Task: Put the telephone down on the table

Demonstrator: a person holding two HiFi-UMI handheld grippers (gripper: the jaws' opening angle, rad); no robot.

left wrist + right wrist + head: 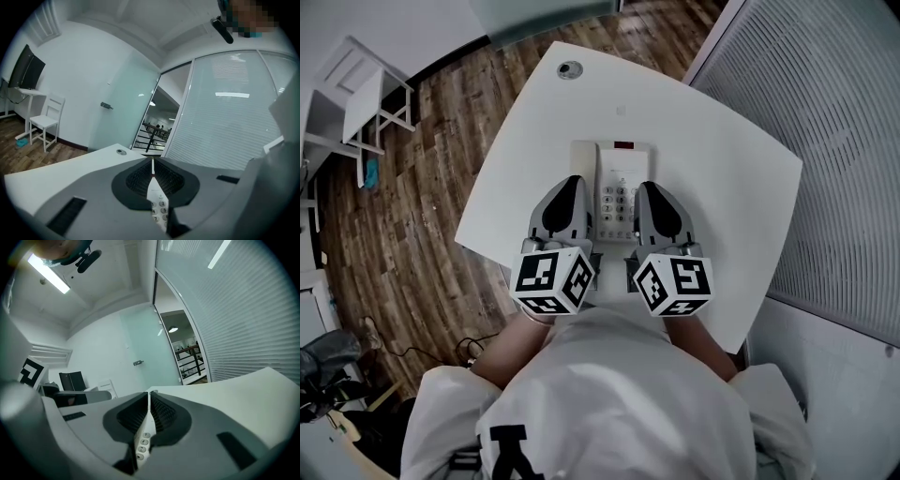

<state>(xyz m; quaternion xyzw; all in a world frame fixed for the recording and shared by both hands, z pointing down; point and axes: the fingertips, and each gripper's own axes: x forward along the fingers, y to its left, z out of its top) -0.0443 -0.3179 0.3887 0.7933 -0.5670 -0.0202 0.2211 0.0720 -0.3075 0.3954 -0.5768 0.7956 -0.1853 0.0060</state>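
A white desk telephone (617, 178) with a keypad lies flat on the white table (722, 169), just ahead of me. My left gripper (574, 180) hovers over the phone's left side and my right gripper (644, 186) over its right side. In the left gripper view the jaws meet tip to tip, shut with nothing between them (153, 162); the keypad (159, 212) shows below them. The right gripper view shows the same: jaws shut and empty (149, 394), with keys (142, 444) visible underneath. The phone's left part is hidden under the left gripper.
A round cable grommet (570, 69) sits near the table's far edge. A white chair (366, 98) stands on the wooden floor at the left. A glass wall with blinds (825, 112) runs along the right, close to the table. A frosted glass door (126, 108) lies beyond.
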